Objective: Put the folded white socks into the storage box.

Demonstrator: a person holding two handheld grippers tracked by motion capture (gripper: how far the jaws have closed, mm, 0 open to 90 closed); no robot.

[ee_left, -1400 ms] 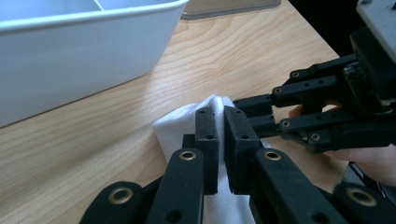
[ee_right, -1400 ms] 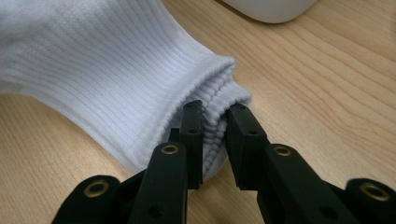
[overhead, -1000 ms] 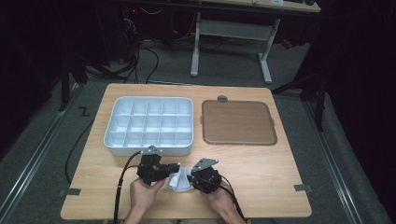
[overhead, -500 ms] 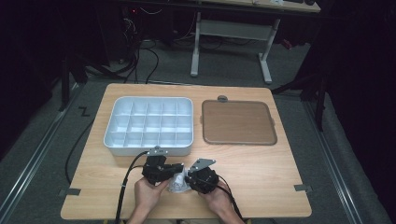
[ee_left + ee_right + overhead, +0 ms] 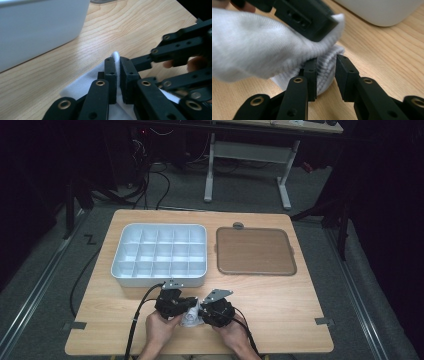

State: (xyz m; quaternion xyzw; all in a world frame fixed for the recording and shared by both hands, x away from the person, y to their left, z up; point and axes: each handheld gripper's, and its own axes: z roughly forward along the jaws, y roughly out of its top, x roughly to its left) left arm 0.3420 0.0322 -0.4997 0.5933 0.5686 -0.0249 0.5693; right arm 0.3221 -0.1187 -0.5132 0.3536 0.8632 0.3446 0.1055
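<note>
A white knitted cloth (image 5: 191, 318) lies bunched near the table's front edge between my two grippers. My left gripper (image 5: 186, 309) is shut on a fold of the cloth (image 5: 82, 85), and its jaws (image 5: 118, 61) stand nearly together with white fabric pinched between them. My right gripper (image 5: 201, 312) faces it from the right. In the right gripper view the ribbed edge of the cloth (image 5: 325, 72) sits between my right gripper's (image 5: 325, 61) jaws. Those jaws have just been opening, and a gap shows beside the right pad. A hand holds each gripper.
A white compartment tray (image 5: 117, 265) stands behind the grippers on the left half of the table, and its wall (image 5: 37, 25) is close to the left gripper. A brown flat tray (image 5: 255, 251) lies at the back right. Bare wood stretches to the right of the hands.
My left gripper has shifted a little right toward the right gripper, bunching the cloth so that less white shows between them. The right hand has stayed where it was.
</note>
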